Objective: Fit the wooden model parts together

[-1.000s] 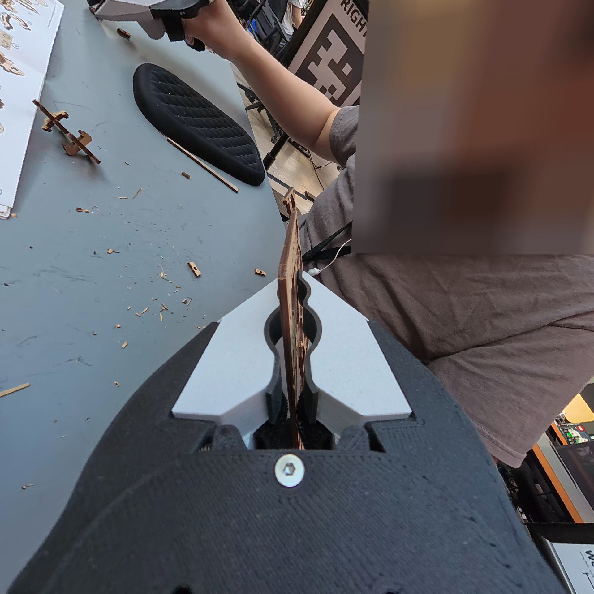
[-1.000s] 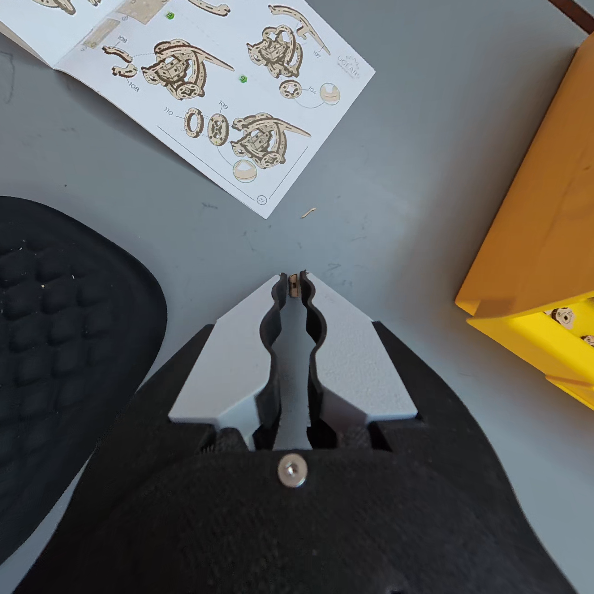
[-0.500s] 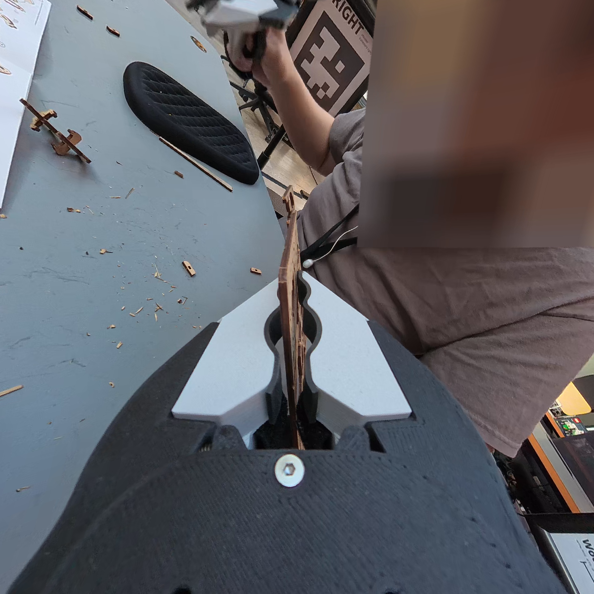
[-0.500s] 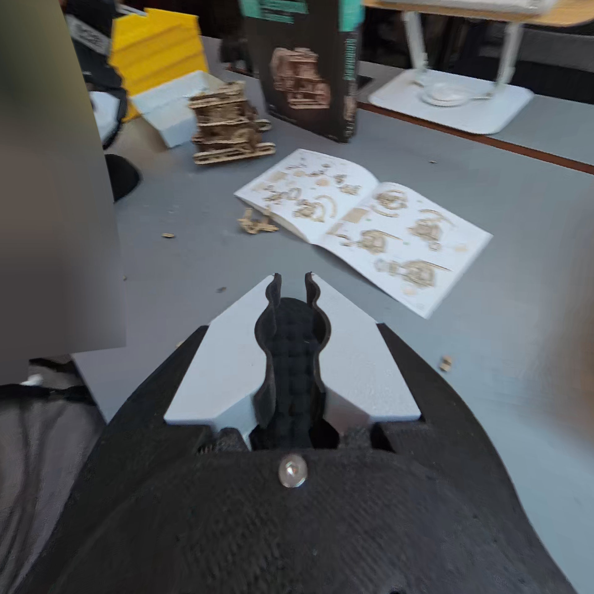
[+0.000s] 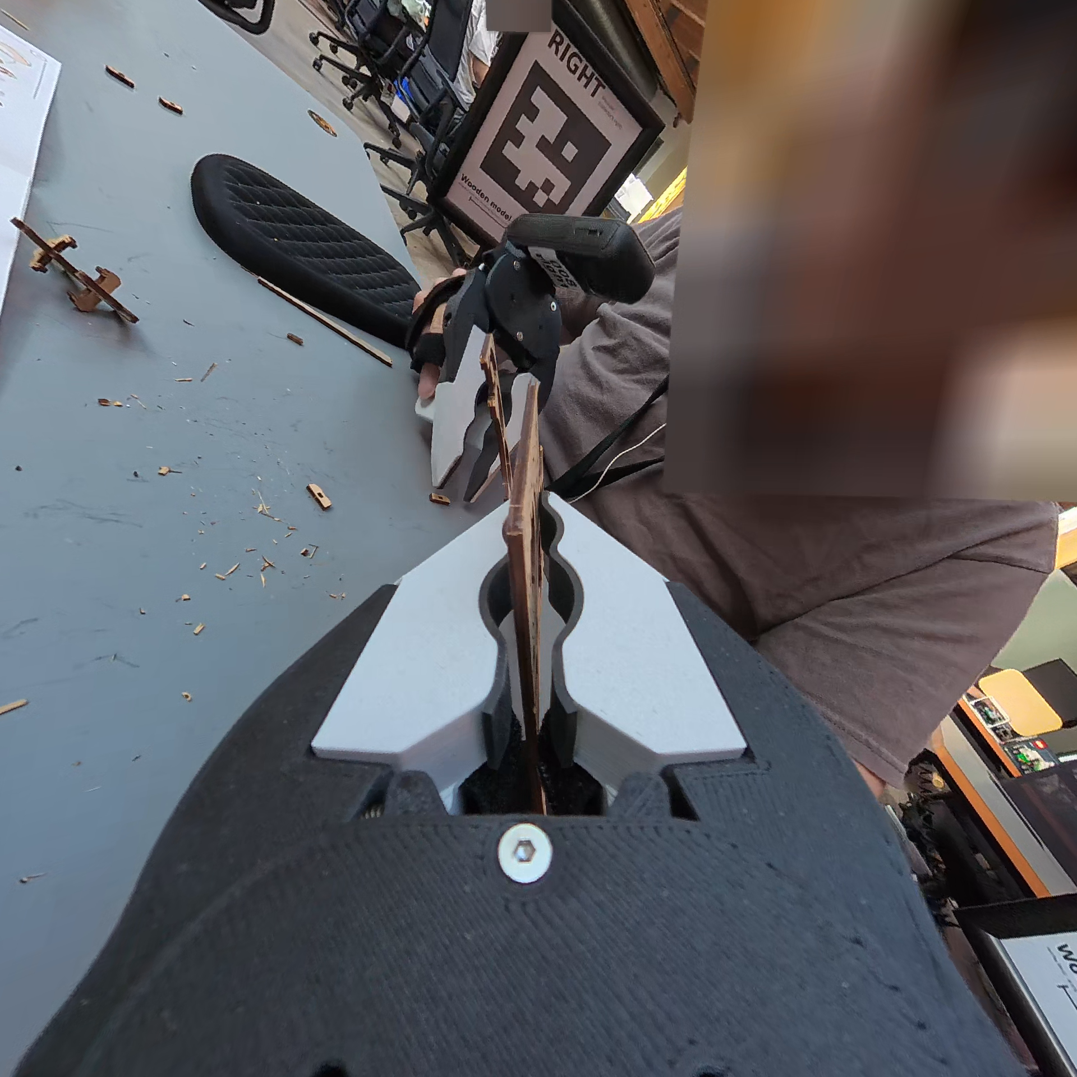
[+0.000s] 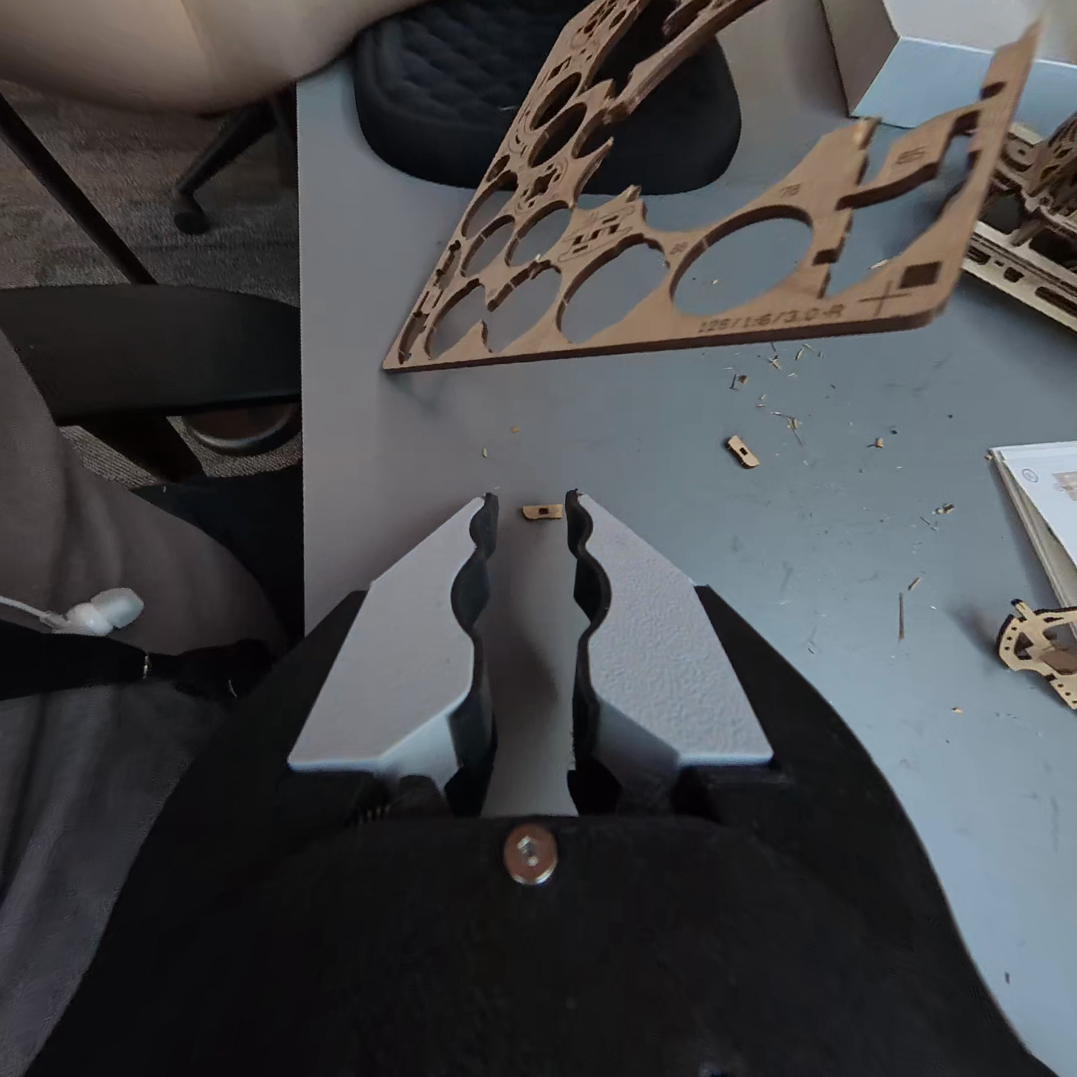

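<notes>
My left gripper (image 5: 527,502) is shut on a thin wooden sheet (image 5: 529,583) that I see edge-on and upright. In the right wrist view the same sheet (image 6: 641,329), full of round cut-outs, hangs tilted above the grey table (image 6: 641,419). My right gripper (image 6: 531,500) is open, tips down close to the table. A small slotted wooden piece (image 6: 542,511) lies between its fingertips. The left wrist view shows the right gripper (image 5: 460,486) just beyond the sheet, over that small piece (image 5: 438,498).
A black pad (image 5: 291,245), a thin stick (image 5: 323,320), a wooden cross assembly (image 5: 70,274) and another small piece (image 6: 743,451) lie on the table. A booklet (image 6: 1043,513), a curved sub-assembly (image 6: 1043,647) and a wooden model (image 6: 1037,192) are to the right. The table edge (image 6: 300,408) is near.
The right gripper has swung from over the booklet to the near table edge beside the held sheet and has opened wider. The small bit it pinched is out of its tips. The left gripper kept its hold.
</notes>
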A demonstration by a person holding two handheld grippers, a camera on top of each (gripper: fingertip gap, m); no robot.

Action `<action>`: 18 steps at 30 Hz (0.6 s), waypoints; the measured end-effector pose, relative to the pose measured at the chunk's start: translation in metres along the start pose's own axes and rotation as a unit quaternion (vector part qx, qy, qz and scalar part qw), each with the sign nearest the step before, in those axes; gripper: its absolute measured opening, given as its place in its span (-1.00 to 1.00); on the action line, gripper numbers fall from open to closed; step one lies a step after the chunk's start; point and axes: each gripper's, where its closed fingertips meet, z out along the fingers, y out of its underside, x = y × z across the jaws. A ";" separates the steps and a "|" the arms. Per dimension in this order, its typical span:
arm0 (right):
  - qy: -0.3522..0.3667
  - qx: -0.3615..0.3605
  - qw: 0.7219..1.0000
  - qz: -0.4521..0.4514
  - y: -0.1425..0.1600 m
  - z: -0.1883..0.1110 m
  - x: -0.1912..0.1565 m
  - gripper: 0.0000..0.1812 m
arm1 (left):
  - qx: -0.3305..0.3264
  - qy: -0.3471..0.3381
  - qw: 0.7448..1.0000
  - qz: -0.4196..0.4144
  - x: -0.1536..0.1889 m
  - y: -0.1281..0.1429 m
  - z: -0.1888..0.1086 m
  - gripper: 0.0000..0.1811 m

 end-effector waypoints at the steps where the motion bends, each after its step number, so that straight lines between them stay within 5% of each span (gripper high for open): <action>1: 0.001 -0.012 1.000 -0.006 0.003 0.003 0.000 -0.74 | 0.001 0.000 1.000 0.001 0.001 0.000 0.000 -1.00; 13: -0.065 -0.011 0.990 0.125 0.007 0.001 0.004 -0.86 | 0.002 0.003 1.000 0.011 0.006 -0.002 0.000 -1.00; 18: -0.051 0.035 0.970 0.235 0.013 -0.056 0.031 -0.86 | 0.003 0.002 1.000 0.011 0.006 -0.001 0.000 -1.00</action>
